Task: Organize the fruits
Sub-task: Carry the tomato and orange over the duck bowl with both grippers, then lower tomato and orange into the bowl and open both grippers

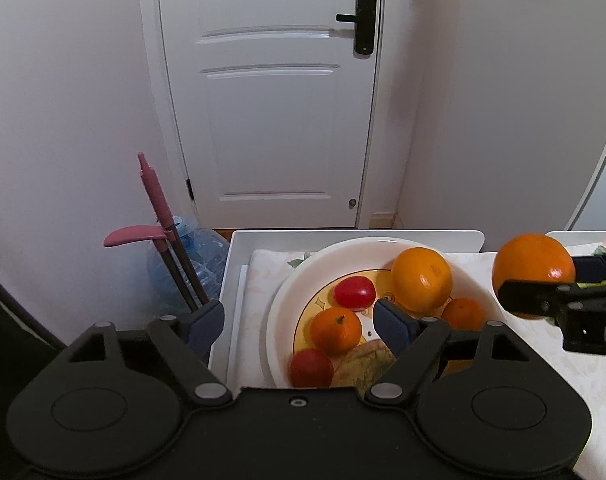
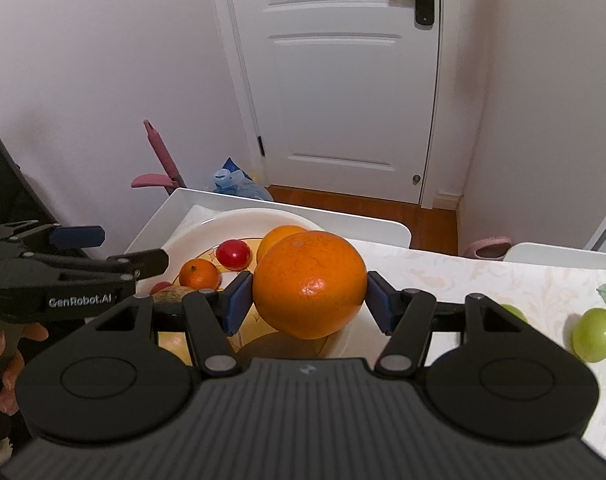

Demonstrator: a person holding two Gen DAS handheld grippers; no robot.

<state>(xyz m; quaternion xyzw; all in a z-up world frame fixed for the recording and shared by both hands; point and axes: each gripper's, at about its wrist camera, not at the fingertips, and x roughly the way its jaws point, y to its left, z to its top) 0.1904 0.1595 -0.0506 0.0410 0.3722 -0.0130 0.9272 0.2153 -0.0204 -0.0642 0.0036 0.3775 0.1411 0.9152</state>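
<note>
My right gripper [image 2: 309,300] is shut on a large orange [image 2: 310,284] and holds it above the right rim of a white bowl [image 2: 223,220]; the orange also shows in the left wrist view [image 1: 533,266]. The bowl [image 1: 295,280] holds another large orange [image 1: 421,279], two small tangerines [image 1: 335,329], two red fruits [image 1: 355,292] and a brownish fruit [image 1: 363,364]. My left gripper [image 1: 299,320] is open and empty over the bowl's left side. Green fruits [image 2: 595,334] lie on the table to the right.
The bowl sits in a white tray [image 1: 239,264] on a pale patterned tablecloth [image 2: 483,276]. A second white tray [image 2: 563,256] is at the far right. Beyond the table are a white door [image 1: 271,100], a blue water jug [image 1: 191,264] and a pink-handled tool [image 1: 155,192].
</note>
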